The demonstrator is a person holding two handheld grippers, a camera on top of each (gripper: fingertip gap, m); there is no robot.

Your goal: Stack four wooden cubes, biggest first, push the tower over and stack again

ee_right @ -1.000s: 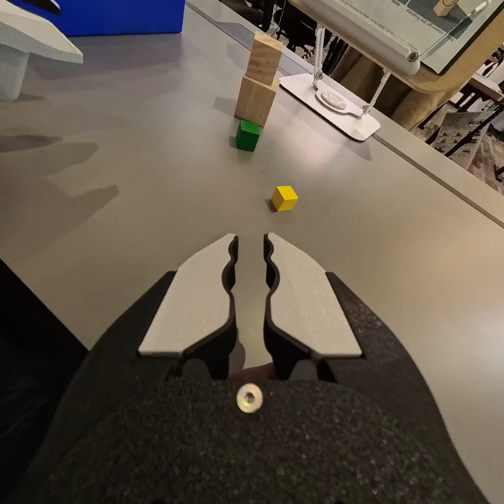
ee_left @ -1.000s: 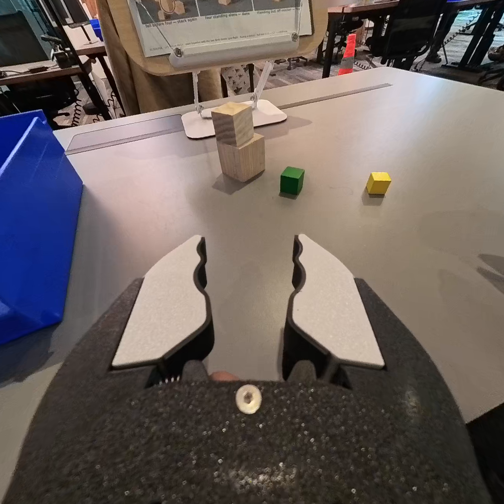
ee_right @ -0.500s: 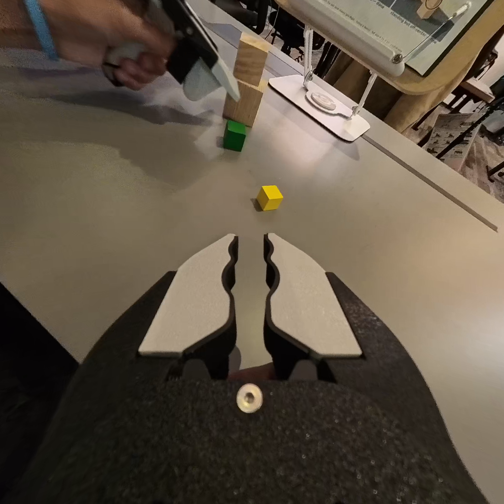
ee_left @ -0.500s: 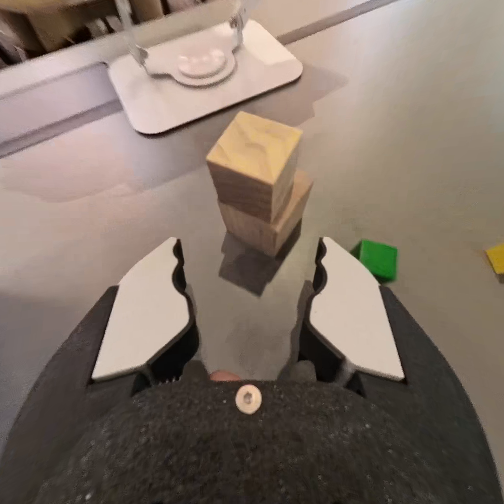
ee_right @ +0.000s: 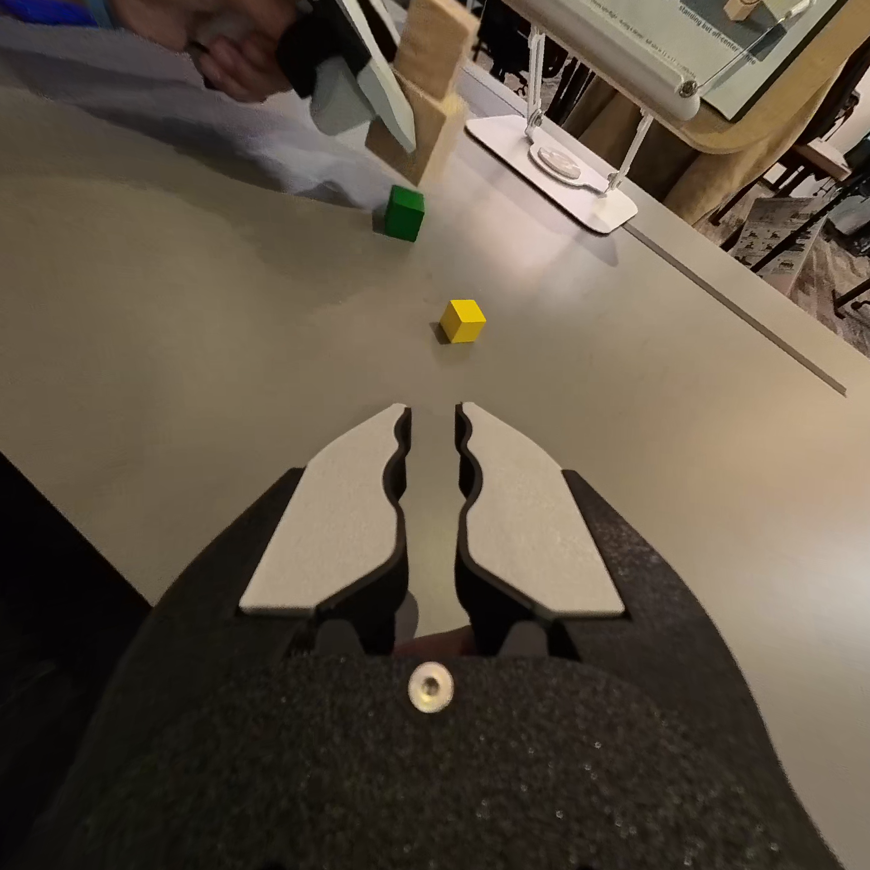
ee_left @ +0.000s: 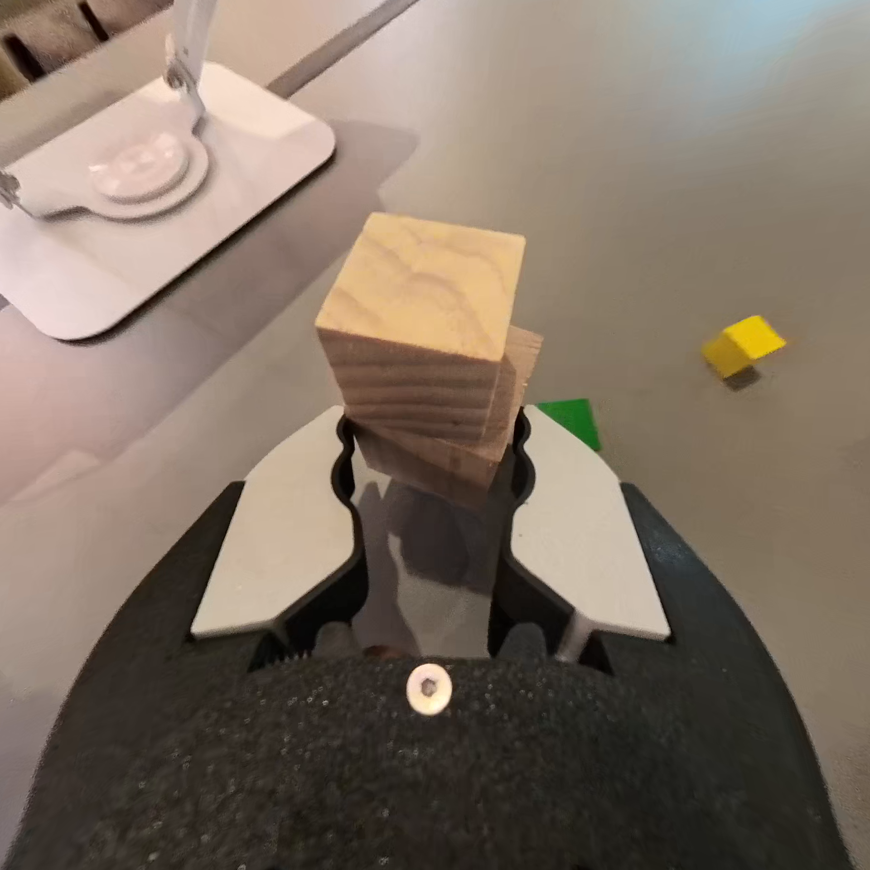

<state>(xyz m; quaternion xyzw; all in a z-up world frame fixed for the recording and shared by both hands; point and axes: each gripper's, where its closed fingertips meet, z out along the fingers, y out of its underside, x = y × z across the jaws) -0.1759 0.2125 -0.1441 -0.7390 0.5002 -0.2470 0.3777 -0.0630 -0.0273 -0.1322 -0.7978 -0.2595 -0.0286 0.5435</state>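
Note:
Two plain wooden cubes stand stacked on the grey table. The upper cube sits twisted and offset on the bigger lower cube. My left gripper has its fingertips on either side of the lower cube and looks closed against it. A small green cube lies just right of the stack, and a smaller yellow cube lies farther right. In the right wrist view, my right gripper is narrowly open and empty, a short way before the yellow cube. The green cube and the left gripper show beyond it.
A white stand base holding an instruction board sits behind the stack, and it also shows in the right wrist view. A hand and sleeve reach in from the left. The table's near edge runs at the lower left. My hands' fingertips stand some 25 centimetres from each other. From the left gripper's tips to the small green cube is close to 4 centimetres. It turns up in the right wrist view as well.
My left gripper moved forward from well back, opened wider, then narrowed around the lower cube of the stack. My right gripper kept its narrow gap and edged slightly forward.

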